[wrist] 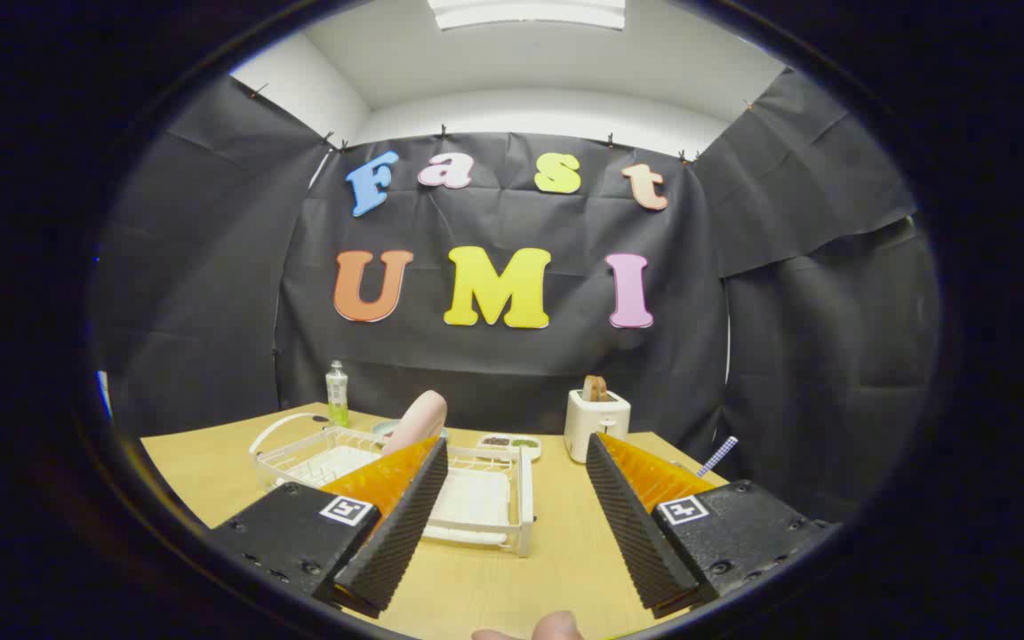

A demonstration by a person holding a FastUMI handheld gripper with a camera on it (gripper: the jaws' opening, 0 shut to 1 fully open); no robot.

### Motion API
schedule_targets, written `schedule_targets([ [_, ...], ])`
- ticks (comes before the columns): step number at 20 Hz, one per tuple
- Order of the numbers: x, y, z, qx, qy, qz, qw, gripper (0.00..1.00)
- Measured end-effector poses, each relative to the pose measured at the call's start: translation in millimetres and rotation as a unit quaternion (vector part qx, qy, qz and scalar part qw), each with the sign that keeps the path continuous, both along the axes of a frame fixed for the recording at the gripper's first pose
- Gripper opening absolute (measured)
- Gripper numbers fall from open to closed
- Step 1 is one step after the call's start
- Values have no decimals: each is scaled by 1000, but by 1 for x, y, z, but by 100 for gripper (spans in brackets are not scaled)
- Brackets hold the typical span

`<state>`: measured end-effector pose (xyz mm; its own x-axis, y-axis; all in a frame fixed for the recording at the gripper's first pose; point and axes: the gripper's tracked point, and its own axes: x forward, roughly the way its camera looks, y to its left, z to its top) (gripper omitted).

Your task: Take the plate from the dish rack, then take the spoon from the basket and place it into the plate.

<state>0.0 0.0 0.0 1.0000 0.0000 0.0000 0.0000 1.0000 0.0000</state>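
While the hand-held gripper hangs over the pale wooden tabletop with its fingers spread wide and nothing between them, we judge the task to be at its very start. The white wire dish rack sits just ahead of the fingers, partly behind the left one, and the pink rounded plate stands on edge in it, rising above that finger's tip. So the plate is not yet taken. We cannot make out the basket or the spoon with any certainty; a small checked handle-like thing pokes up beyond the right finger, but we cannot tell what it is. Farther back stand a white toaster with a slice of bread in it, a small clear bottle with green liquid, and a shallow white dish with dark and green bits. A fingertip shows low between the fingers. All steps remain: lift the plate out, set it down, fetch the spoon, lay it in.
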Motion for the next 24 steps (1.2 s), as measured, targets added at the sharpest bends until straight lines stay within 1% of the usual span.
schedule_targets([
  [3,0,-1,-1,-3,1,-3,1000,100],
  [7,0,5,-3,10,2,12,1000,100],
  [12,-1,5,-6,16,4,11,1000,100],
  [21,1,6,-2,15,-1,11,1000,100],
  [24,5,9,3,6,4,17,1000,100],
])
